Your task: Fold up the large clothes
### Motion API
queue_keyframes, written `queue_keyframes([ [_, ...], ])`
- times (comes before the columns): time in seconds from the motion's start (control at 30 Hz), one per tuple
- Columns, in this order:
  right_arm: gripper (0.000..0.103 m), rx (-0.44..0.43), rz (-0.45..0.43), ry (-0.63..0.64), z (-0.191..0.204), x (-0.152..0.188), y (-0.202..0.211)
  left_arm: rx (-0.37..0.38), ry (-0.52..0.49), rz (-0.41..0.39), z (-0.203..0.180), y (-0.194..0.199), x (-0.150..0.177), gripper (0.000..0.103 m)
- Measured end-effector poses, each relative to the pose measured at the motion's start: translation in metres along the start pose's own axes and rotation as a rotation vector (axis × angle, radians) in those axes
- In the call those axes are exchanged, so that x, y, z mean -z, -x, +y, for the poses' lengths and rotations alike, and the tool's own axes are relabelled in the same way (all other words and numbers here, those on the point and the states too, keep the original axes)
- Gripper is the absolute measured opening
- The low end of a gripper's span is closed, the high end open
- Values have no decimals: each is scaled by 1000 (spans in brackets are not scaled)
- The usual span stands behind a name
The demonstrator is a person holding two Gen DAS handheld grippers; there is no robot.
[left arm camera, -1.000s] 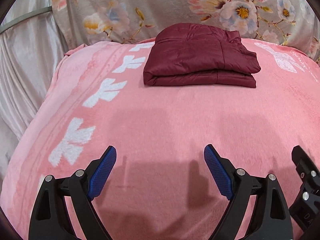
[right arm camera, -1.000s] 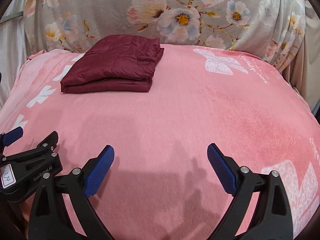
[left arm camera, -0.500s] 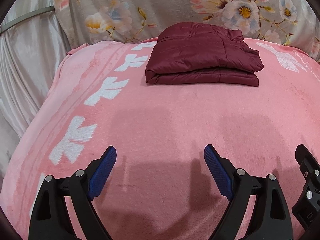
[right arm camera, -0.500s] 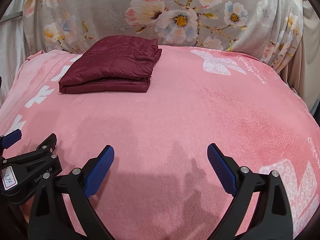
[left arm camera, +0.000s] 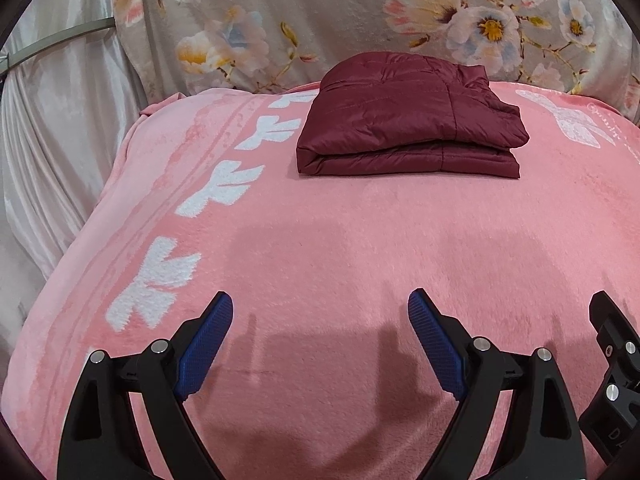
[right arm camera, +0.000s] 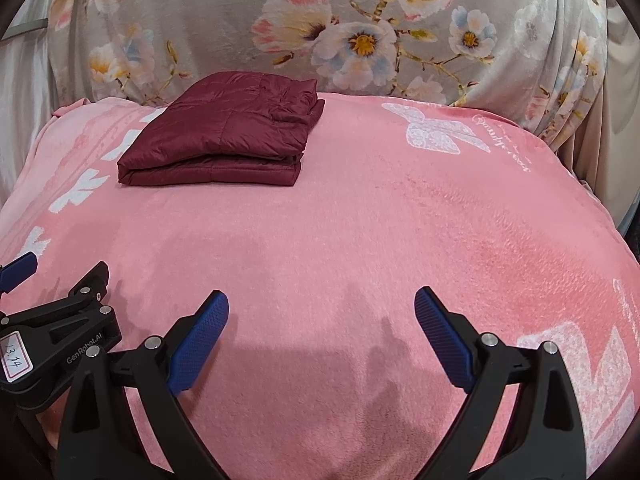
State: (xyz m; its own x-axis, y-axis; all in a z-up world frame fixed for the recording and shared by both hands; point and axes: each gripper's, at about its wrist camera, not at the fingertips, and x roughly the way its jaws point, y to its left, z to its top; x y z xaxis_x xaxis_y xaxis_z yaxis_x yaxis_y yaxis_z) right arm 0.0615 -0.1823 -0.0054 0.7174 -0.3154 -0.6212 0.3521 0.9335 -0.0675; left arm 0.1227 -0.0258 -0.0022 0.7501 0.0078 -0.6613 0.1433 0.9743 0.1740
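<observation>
A dark red quilted jacket (left arm camera: 408,120) lies folded in a neat rectangle at the far side of the pink blanket (left arm camera: 320,240). It also shows in the right wrist view (right arm camera: 224,136), far left. My left gripper (left arm camera: 320,308) is open and empty, low over the blanket's near part, well short of the jacket. My right gripper (right arm camera: 322,304) is open and empty, beside the left one. The left gripper's body (right arm camera: 52,336) shows at the lower left of the right wrist view.
A grey floral cover (left arm camera: 320,20) rises behind the blanket like a backrest. A pale satin curtain (left arm camera: 52,120) hangs at the left. The pink blanket has white bow patterns (left arm camera: 152,284) along its left edge and drops off at the right (right arm camera: 600,200).
Both grippers have drawn back slightly and tilted, so the folded jacket sits a little farther and lower in view. Both stay open.
</observation>
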Motion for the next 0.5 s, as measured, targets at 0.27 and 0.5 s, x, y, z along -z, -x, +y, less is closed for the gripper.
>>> queue_keyframes([
  [0.27,92,3,0,2,0,0,1,-2,1,-7,1,1,0,87],
  [0.5,92,8,-1,13,1,1,1,-16,10,-20,2,4,0,87],
])
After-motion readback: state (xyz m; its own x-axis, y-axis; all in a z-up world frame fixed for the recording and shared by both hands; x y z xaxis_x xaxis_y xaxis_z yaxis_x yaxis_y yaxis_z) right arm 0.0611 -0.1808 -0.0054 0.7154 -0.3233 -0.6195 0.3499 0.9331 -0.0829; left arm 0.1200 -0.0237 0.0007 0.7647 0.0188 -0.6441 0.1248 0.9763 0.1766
